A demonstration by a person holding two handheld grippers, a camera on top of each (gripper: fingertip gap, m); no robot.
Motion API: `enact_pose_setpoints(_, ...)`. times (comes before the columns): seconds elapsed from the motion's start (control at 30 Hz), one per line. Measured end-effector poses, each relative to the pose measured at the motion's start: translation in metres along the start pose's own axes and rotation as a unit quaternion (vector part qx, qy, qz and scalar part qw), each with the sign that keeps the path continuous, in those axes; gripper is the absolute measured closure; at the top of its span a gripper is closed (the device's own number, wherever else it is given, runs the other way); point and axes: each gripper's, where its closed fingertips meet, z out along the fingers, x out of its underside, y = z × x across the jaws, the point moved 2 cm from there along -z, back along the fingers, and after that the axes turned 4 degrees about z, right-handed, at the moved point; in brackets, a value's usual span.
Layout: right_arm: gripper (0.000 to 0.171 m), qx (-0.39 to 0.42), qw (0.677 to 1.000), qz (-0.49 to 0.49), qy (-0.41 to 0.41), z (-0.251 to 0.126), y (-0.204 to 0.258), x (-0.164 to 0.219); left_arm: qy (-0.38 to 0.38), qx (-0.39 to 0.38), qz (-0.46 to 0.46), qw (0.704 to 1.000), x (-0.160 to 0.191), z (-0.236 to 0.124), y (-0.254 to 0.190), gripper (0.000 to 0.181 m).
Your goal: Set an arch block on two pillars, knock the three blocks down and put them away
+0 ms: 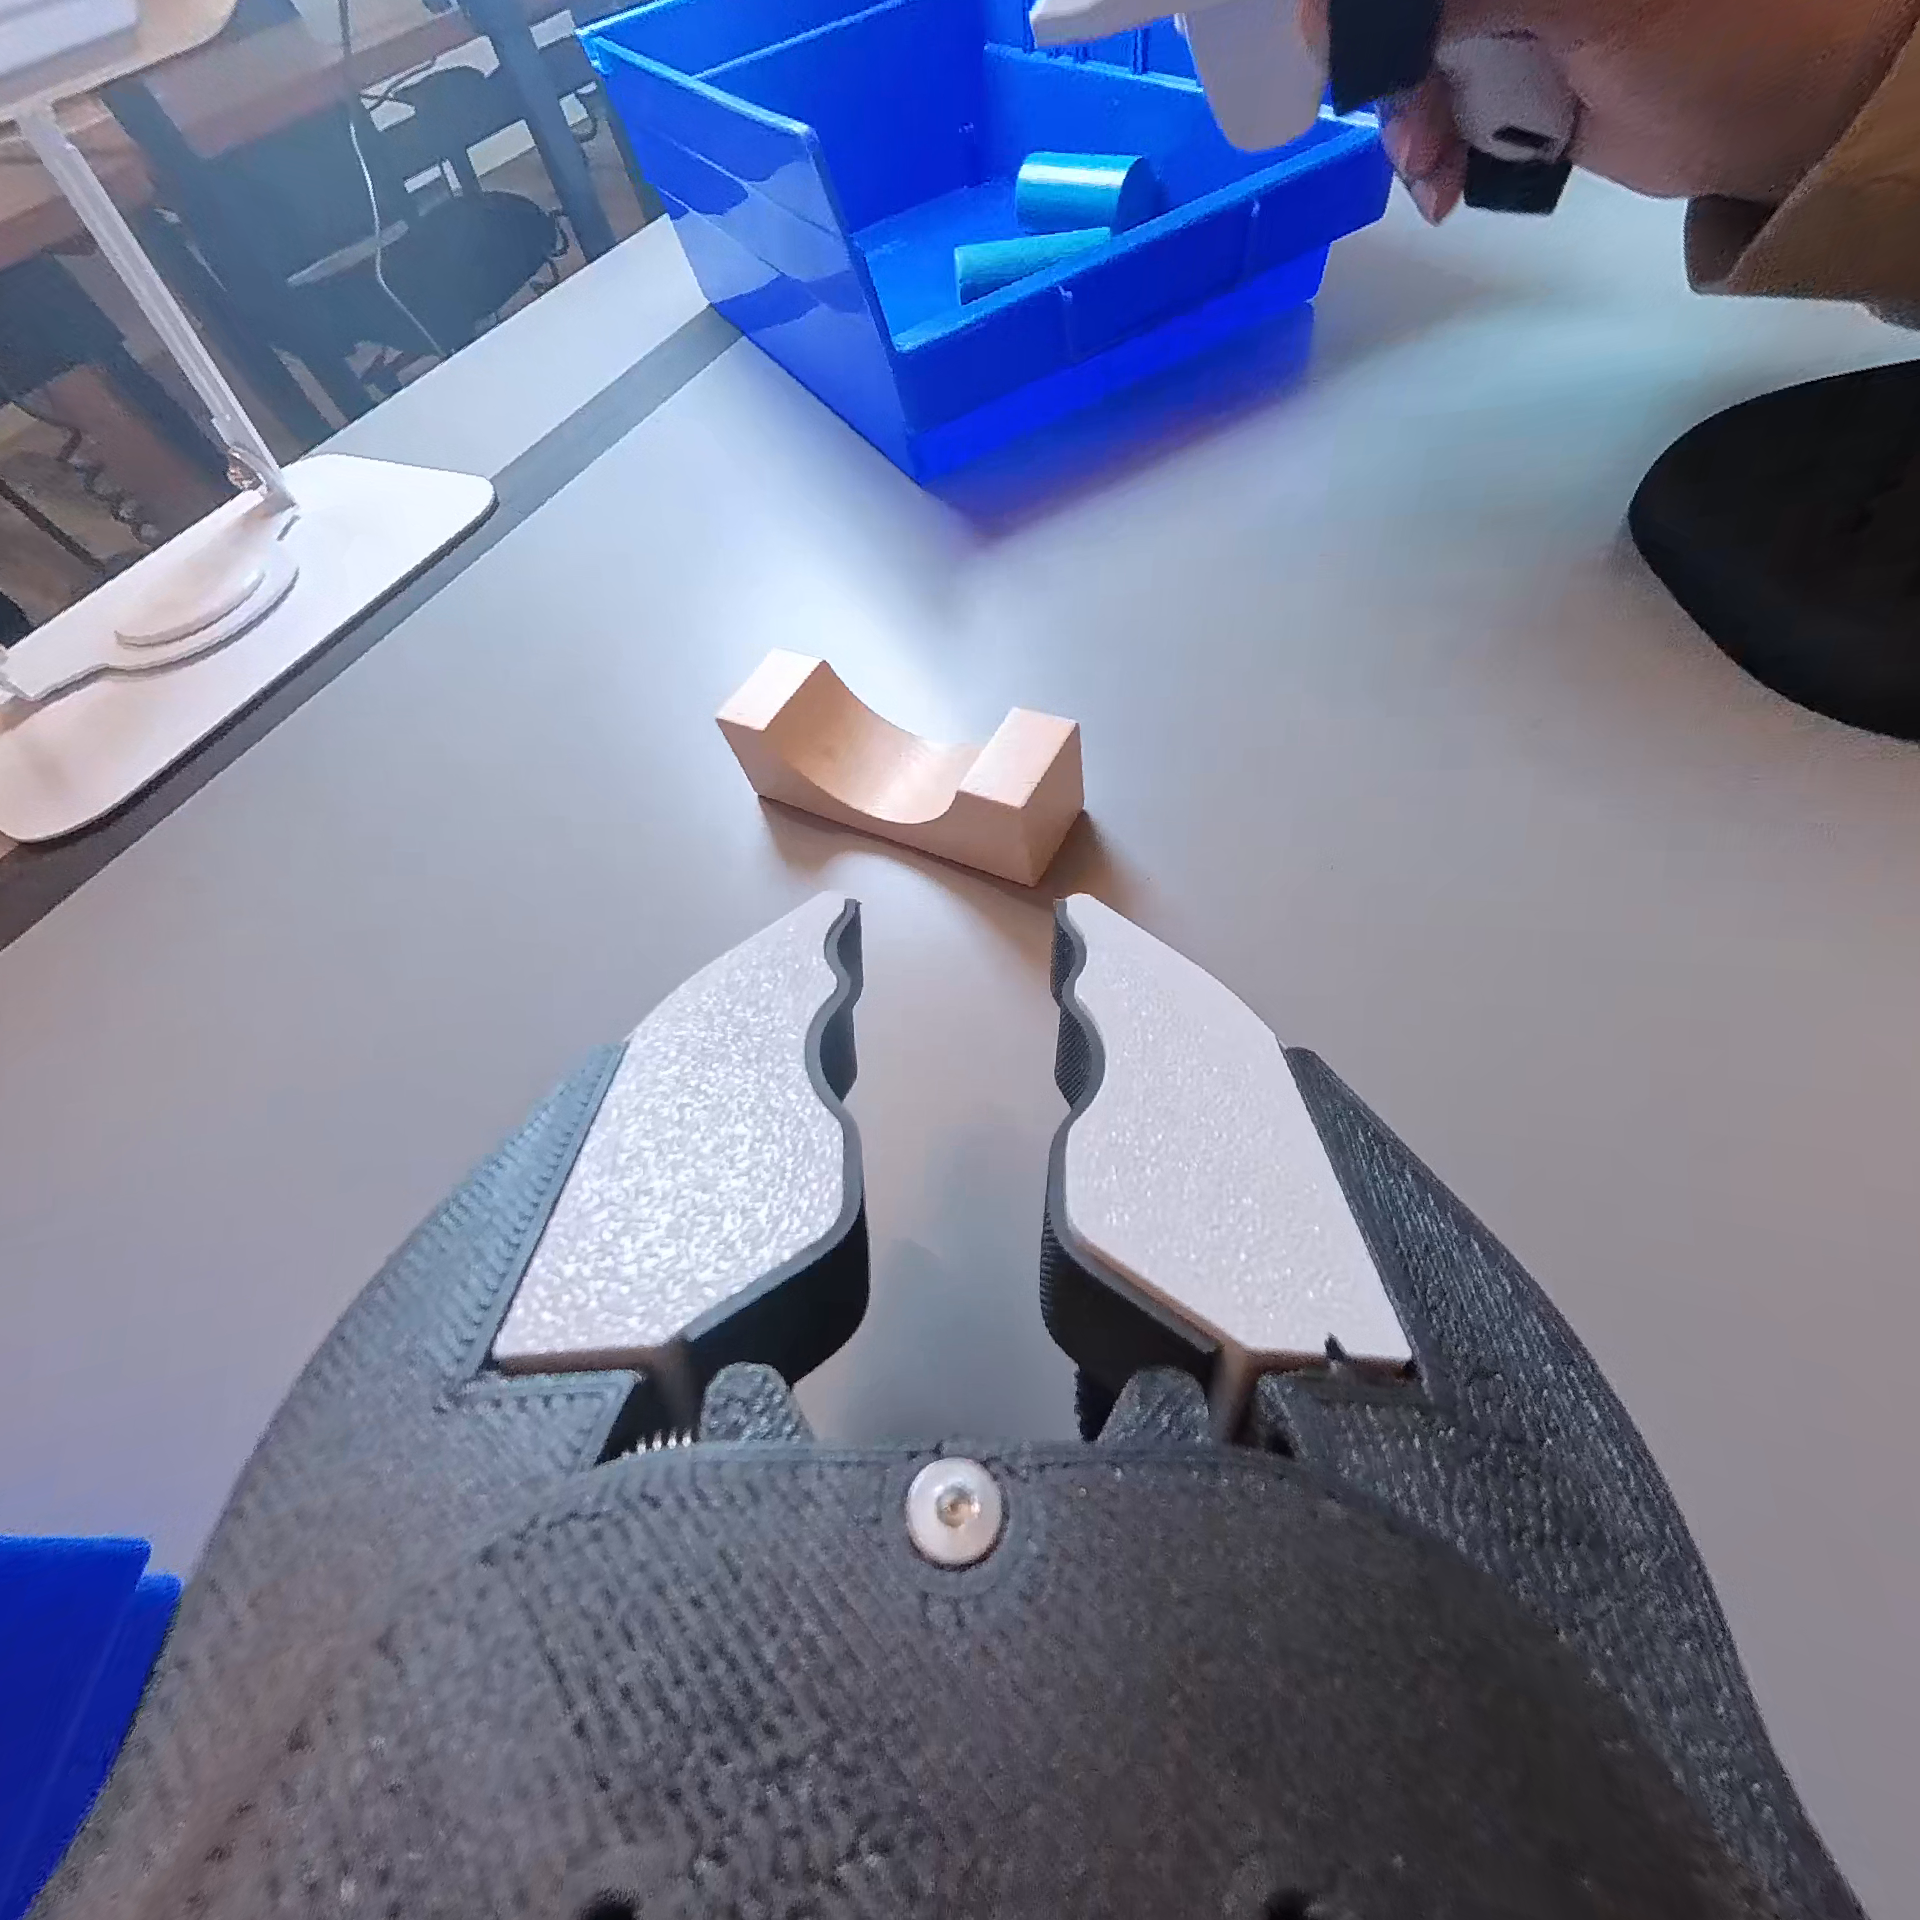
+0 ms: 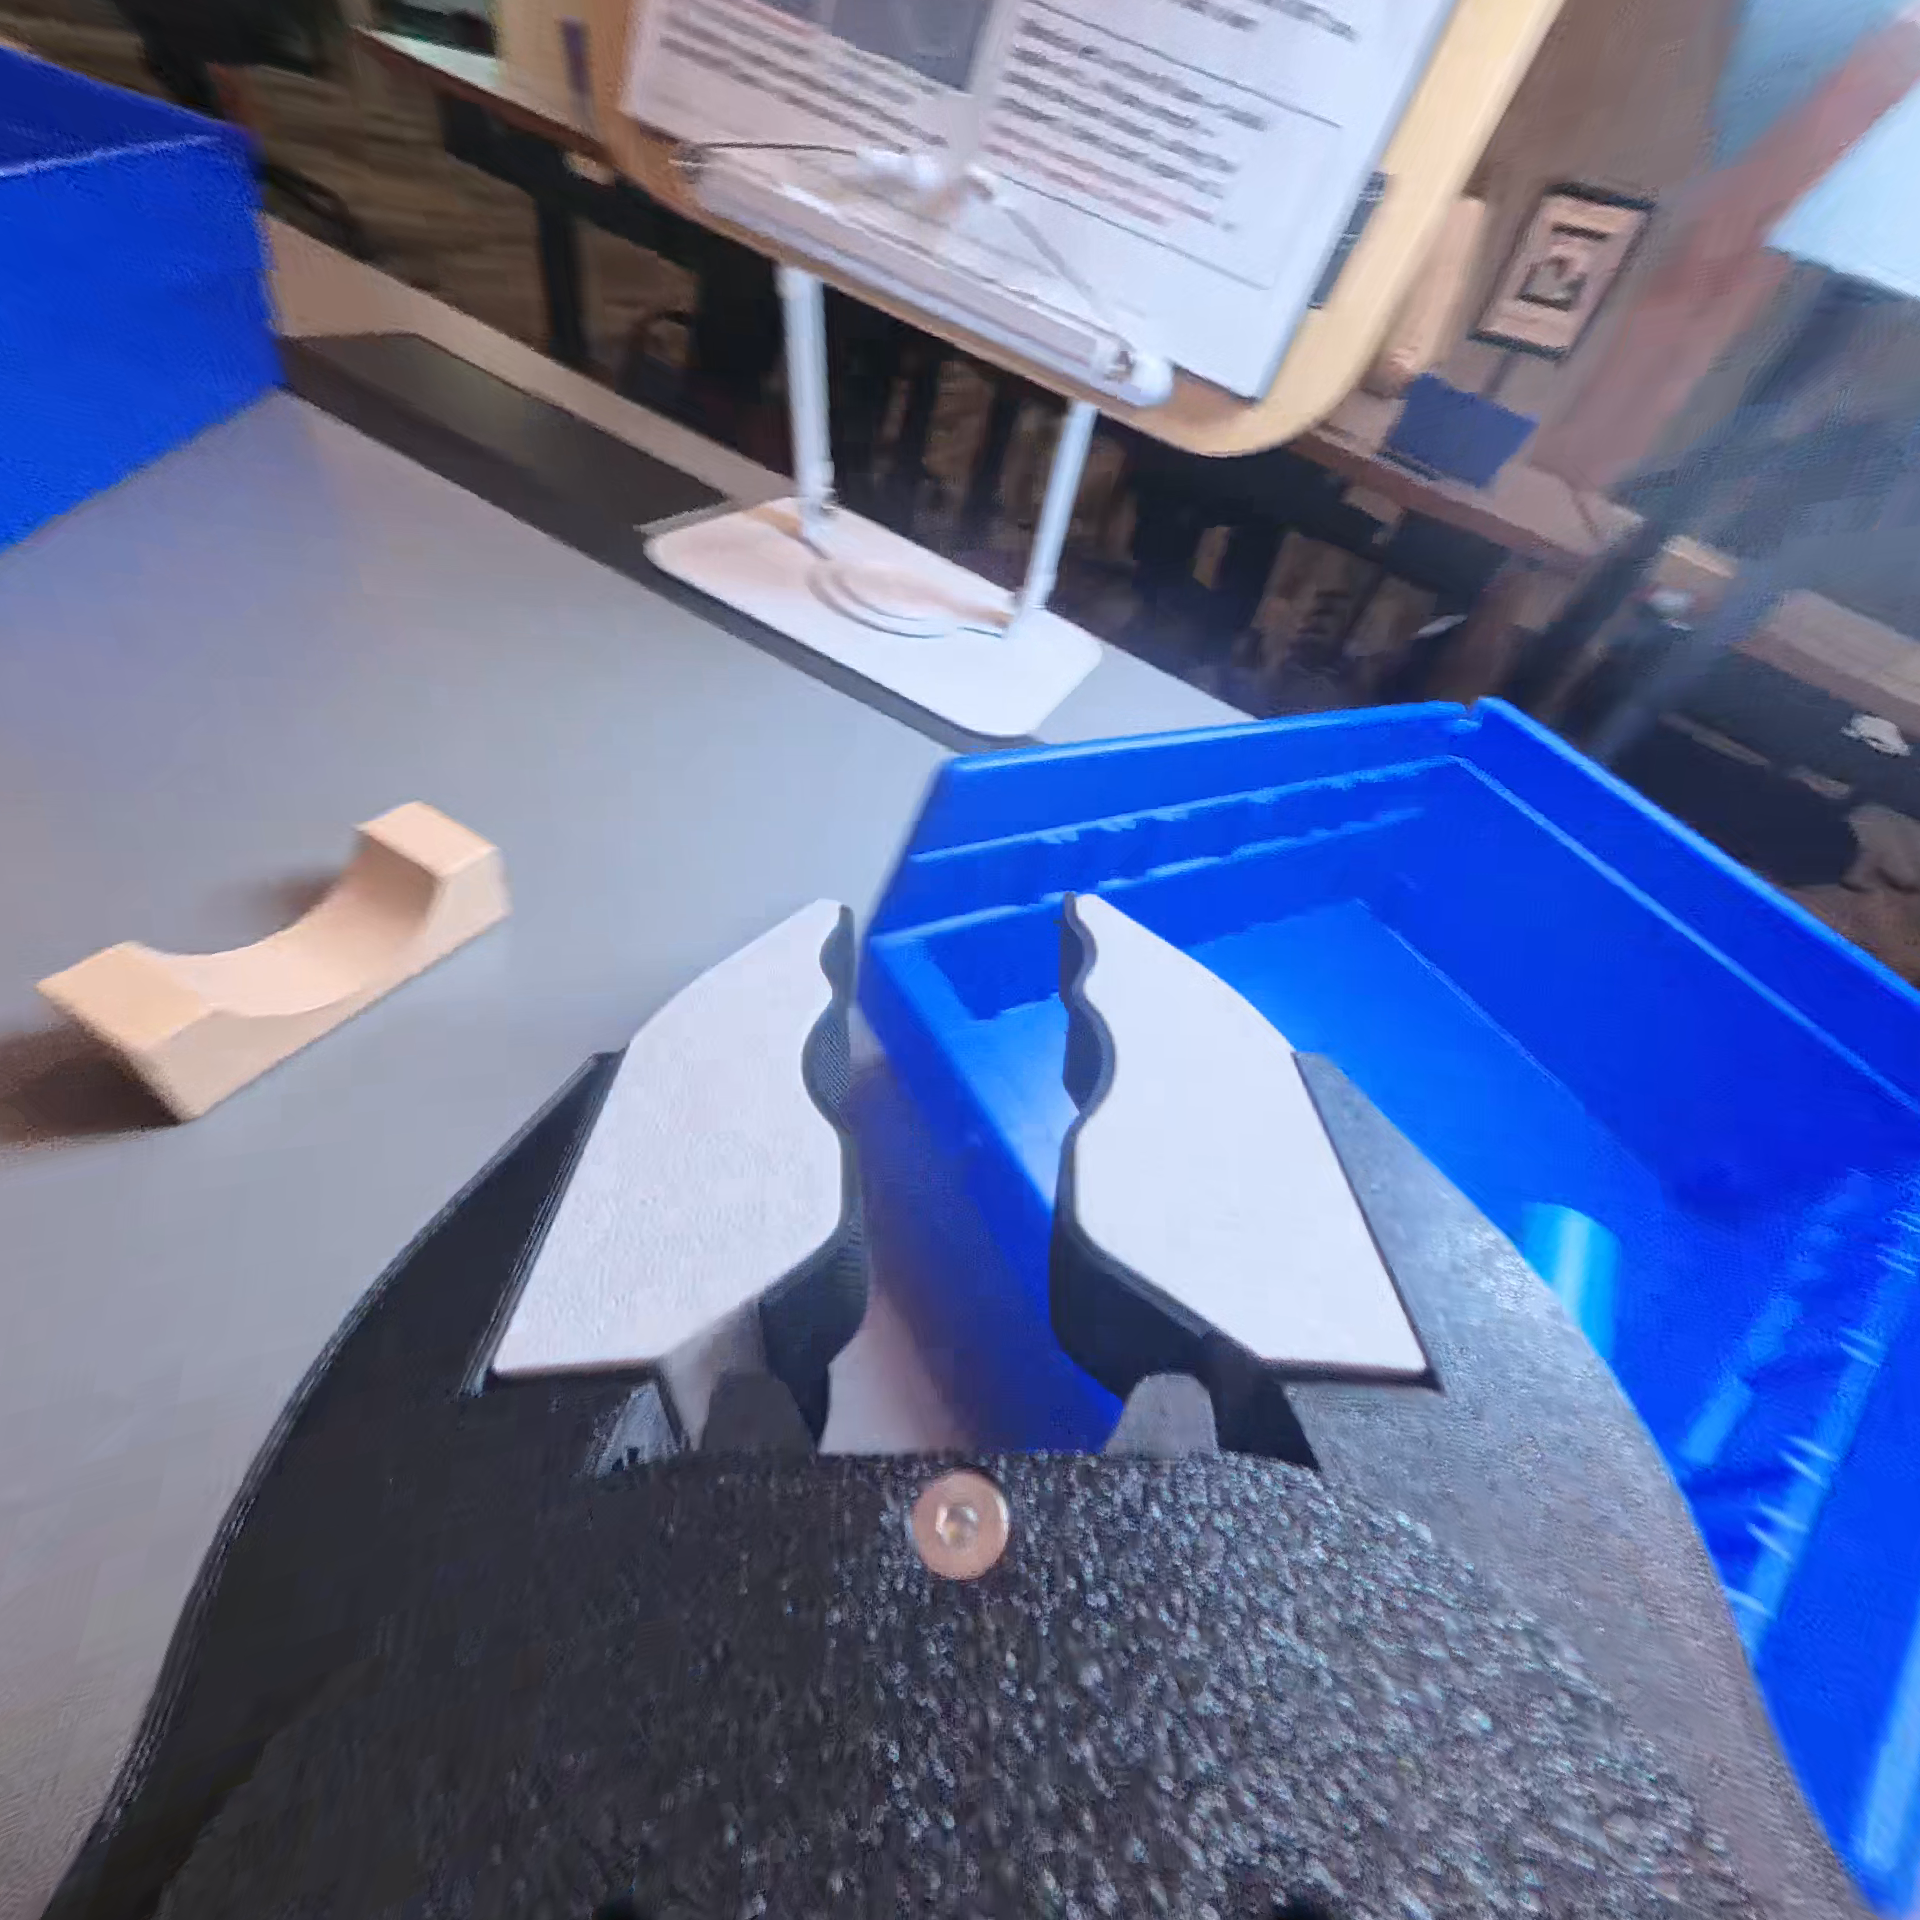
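A pale wooden arch block lies on the grey table with its curved hollow facing up, just beyond my left gripper, which is open and empty. Two blue cylinder pillars lie in the blue bin at the back. My right gripper is open and empty, over the bin's near corner; the arch block lies to its left. A blue pillar shows blurred in the bin. The right gripper also shows at the top of the left wrist view, held by a hand.
A white stand base sits at the table's left edge; it holds a board with papers. A dark round object lies at the right. Another blue bin shows at the lower left and at the far left. The tips of one gripper are about 25 cm away from the tips of the other. The blue pillar sits 20 cm or so from the ends of my right fingers.
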Motion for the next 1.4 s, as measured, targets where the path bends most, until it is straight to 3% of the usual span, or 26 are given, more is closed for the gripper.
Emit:
enact_pose_setpoints(0.2, 0.122, -0.227, 0.971, -0.065, 0.047, 0.007, 0.121, 0.019, 0.004, -0.007, -0.010, 1.000, 0.003, 0.001, 0.006, 0.147)
enact_pose_setpoints(0.37, 0.117, -0.289, 0.945, -0.129, 0.080, 0.018, 0.172, 0.036, 0.004, -0.010, -0.010, 1.000, 0.004, 0.001, 0.008, 0.147)
enact_pose_setpoints(0.5, 0.145, -0.311, 0.931, -0.160, 0.108, 0.024, 0.186, 0.050, 0.000, -0.010, -0.015, 1.000, 0.004, 0.000, 0.009, 0.147)
enact_pose_setpoints(0.7, 0.149, -0.251, 0.956, -0.146, 0.029, 0.015, 0.155, 0.012, -0.025, -0.024, -0.019, 0.999, -0.004, -0.004, 0.014, 0.147)
enact_pose_setpoints(0.93, 0.149, -0.079, 0.991, -0.056, -0.096, -0.001, 0.048, -0.043, -0.033, -0.024, -0.030, 0.999, -0.005, -0.006, 0.016, 0.145)
enact_pose_setpoints(1.1, 0.149, -0.027, 0.995, 0.081, -0.052, 0.004, -0.014, -0.024, -0.039, -0.017, -0.051, 0.998, -0.005, -0.006, 0.018, 0.145)
enact_pose_setpoints(1.27, 0.149, -0.013, 0.982, 0.185, 0.026, 0.015, -0.035, 0.008, -0.036, -0.018, -0.051, 0.998, -0.003, -0.006, 0.019, 0.145)
enact_pose_setpoints(1.4, 0.149, 0.011, 0.976, 0.205, 0.067, 0.019, -0.045, 0.025, -0.035, -0.019, -0.047, 0.998, -0.003, -0.006, 0.019, 0.145)
